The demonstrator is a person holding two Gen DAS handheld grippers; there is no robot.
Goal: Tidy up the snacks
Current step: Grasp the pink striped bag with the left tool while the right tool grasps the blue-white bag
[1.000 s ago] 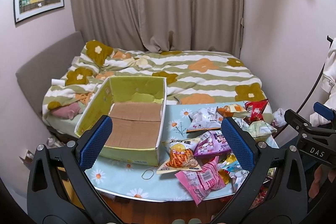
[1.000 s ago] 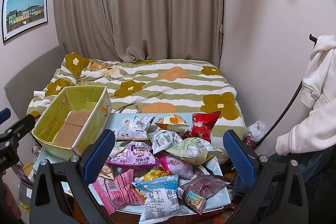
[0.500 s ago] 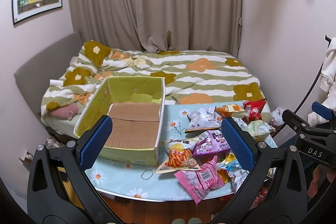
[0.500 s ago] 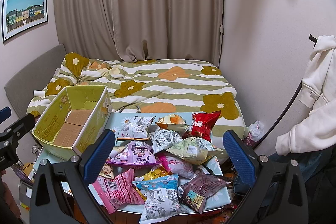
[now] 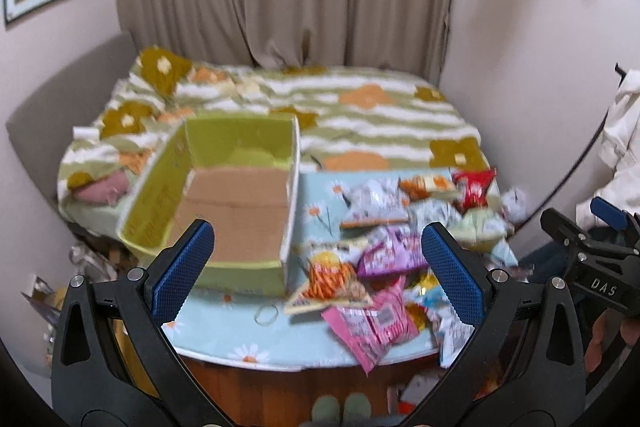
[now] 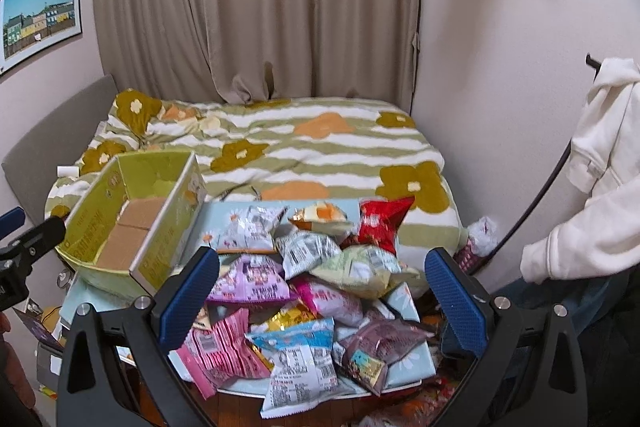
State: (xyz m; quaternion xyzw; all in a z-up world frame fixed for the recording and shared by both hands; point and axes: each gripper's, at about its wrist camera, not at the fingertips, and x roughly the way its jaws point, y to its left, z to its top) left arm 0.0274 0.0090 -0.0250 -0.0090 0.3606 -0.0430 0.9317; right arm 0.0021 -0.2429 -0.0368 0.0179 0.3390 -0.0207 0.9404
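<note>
Nothing looks sorted yet. The green cardboard box [image 5: 224, 195] sits empty at the left of the flowered table [image 5: 240, 331]; right of the box, the snack packets [image 6: 312, 291] lie heaped and loose. The left gripper [image 5: 316, 267] and the right gripper [image 6: 320, 291] both hover spread wide, holding nothing.
</note>
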